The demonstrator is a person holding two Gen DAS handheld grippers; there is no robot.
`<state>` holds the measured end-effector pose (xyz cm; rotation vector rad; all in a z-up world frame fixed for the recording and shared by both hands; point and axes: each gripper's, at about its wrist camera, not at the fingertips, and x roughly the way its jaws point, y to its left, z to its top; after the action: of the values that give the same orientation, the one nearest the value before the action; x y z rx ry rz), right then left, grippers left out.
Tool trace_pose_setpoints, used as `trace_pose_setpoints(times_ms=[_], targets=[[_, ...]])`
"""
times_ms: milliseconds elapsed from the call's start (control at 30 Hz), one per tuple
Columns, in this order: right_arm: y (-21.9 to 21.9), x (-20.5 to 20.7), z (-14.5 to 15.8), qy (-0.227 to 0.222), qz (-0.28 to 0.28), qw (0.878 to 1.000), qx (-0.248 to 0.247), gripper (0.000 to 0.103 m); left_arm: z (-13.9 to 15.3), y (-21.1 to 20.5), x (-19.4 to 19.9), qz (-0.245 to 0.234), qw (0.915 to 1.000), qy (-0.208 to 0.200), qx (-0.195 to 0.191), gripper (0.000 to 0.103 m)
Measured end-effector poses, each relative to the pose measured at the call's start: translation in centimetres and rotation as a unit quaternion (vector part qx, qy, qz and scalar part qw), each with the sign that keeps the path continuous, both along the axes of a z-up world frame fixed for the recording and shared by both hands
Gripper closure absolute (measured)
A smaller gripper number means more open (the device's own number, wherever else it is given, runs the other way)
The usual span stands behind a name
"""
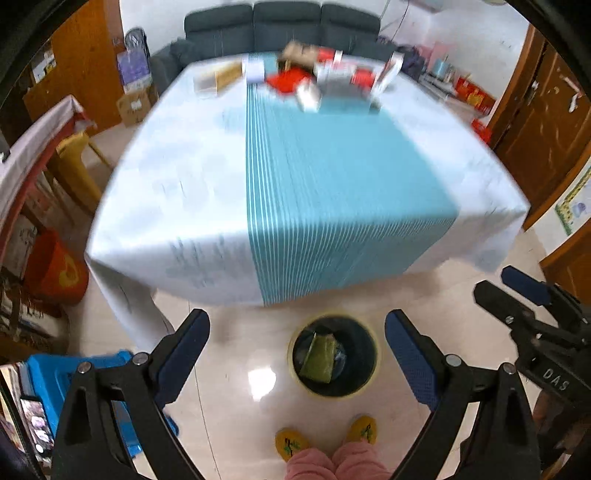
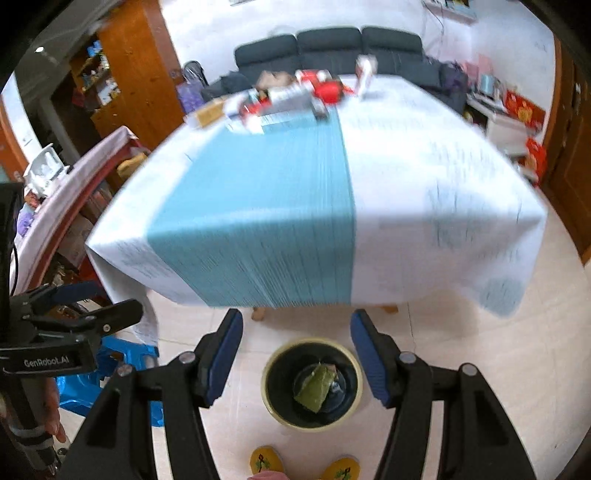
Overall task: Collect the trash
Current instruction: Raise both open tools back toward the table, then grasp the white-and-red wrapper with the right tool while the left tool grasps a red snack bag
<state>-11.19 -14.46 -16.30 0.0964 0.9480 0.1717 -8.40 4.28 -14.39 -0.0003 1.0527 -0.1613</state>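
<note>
Across the middle of both views: table (image 1: 177,206) under a white cloth with a teal striped band (image 1: 332,192); blurred. Far end crowded with boxes and packets (image 1: 317,79), red, white and tan, not told apart. Dark sofa (image 1: 284,26) beyond, wooden cabinets left and right, glossy tile floor (image 2: 461,354).

Near the table's edge, on the floor: round bin (image 2: 354,384), yellow rim, black liner. Inside: green packet (image 2: 314,387), tilted, with a smaller scrap beside it.

Left gripper (image 1: 297,354): jaws spread, nothing between. Right gripper (image 2: 297,360): jaws apart, nothing between; bin seen through the gap.

Left view only: orange bucket (image 1: 55,269), yellow stool (image 1: 74,162), pink trouser legs (image 1: 332,461) above yellow slippers (image 1: 364,430). Right view only: hand (image 2: 55,410) on the left gripper's handle, blue stool (image 2: 122,358) behind.
</note>
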Motion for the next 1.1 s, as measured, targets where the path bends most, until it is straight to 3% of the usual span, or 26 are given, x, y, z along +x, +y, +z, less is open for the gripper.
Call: trace_pose_setpoints(times_ms=[133, 267, 367, 533, 867, 1100], targets=[[1.0, 0.8, 5.3, -0.029, -0.007, 0.999, 0.01, 0.042, 5.0, 0.2, 1.0, 0.004, 0.9997, -0.023, 0.003, 0.008], [2.1, 2.4, 10.7, -0.064, -0.016, 0.998, -0.005, 0.042, 9.8, 0.9, 2.5, 0.015, 0.9984, -0.051, -0.017, 0.008], [2.8, 4.0, 13.0, -0.06, -0.026, 0.998, -0.024, 0.042, 12.8, 1.2, 3.7, 0.012, 0.997, -0.067, -0.037, 0.008], [2.3, 6.7, 16.2, -0.045, -0.047, 0.997, -0.028, 0.042, 15.9, 0.6, 5.7, 0.006, 0.9949, -0.093, -0.039, 0.008], [-1.3, 13.6, 17.4, -0.063, -0.005, 0.998, -0.024, 0.042, 16.4, -3.9, 13.5, 0.031, 0.9949, -0.095, -0.012, 0.008], [-7.1, 22.9, 15.2, -0.026, 0.013, 1.0, -0.009, 0.042, 13.9, -8.5, 22.5, 0.07, 0.9965, -0.043, -0.017, 0.008]])
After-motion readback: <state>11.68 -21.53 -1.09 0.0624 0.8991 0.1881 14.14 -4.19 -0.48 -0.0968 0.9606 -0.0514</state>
